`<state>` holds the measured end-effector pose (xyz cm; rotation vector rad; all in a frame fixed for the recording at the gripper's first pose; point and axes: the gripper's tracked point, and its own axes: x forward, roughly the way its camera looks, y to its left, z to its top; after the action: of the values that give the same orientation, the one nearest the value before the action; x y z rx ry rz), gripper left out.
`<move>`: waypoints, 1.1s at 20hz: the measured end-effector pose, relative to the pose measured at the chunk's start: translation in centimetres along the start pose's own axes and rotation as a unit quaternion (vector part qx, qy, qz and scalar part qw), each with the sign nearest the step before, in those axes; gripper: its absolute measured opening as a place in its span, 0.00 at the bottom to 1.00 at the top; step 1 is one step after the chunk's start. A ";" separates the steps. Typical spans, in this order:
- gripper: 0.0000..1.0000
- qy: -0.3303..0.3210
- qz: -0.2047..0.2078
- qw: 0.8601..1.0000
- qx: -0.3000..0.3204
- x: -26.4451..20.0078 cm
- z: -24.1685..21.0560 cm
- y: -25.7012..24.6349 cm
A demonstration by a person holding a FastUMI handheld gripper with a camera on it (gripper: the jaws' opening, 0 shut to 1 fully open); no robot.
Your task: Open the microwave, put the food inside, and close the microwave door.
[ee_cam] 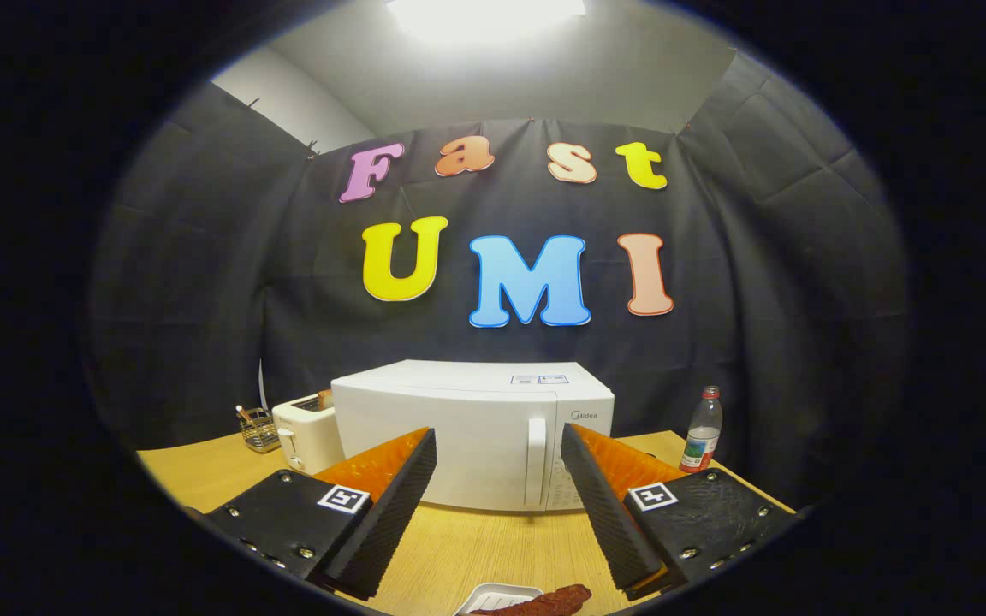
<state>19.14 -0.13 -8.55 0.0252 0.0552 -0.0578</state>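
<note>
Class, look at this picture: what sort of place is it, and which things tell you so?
Probably a mock kitchen set up in a booth: a white microwave, door shut, stands on a wooden table beside a toaster, with black cloth hung behind. The open gripper points at the microwave.

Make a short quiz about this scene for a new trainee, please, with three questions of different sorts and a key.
1. True or false: the microwave door is open.
2. What stands just beside the microwave, on the side away from its handle? A) toaster B) kettle C) bottle
3. Fill in: the gripper fingers are ____, holding nothing.

Key
1. False: the door is closed.
2. A. The bottle is on the handle side.
3. Open. The food lies on a small white dish on the table, near the fingers.
</note>
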 end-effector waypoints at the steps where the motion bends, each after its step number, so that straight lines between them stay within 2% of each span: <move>1: 0.94 0.008 -0.007 1.000 -0.003 1.4 -0.9 -0.3; 9: 0.95 0.044 -0.052 0.998 0.012 9.8 -6.9 -3.2; 13: 0.94 0.050 -0.055 0.997 0.000 13.1 -9.4 -3.7; 17: 0.88 0.066 -0.071 0.995 -0.013 15.0 -11.0 -4.5; 18: 0.71 0.070 -0.079 0.994 -0.015 15.2 -11.2 -4.9; 19: 0.62 0.072 -0.089 0.993 -0.015 15.2 -11.2 -5.1; 20: 0.50 0.072 -0.080 0.994 -0.007 15.4 -11.2 -4.7; 22: 0.50 0.087 -0.078 0.993 0.017 16.2 -12.4 -4.7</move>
<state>34.34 -5.45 -21.96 0.0603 0.2306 -0.2124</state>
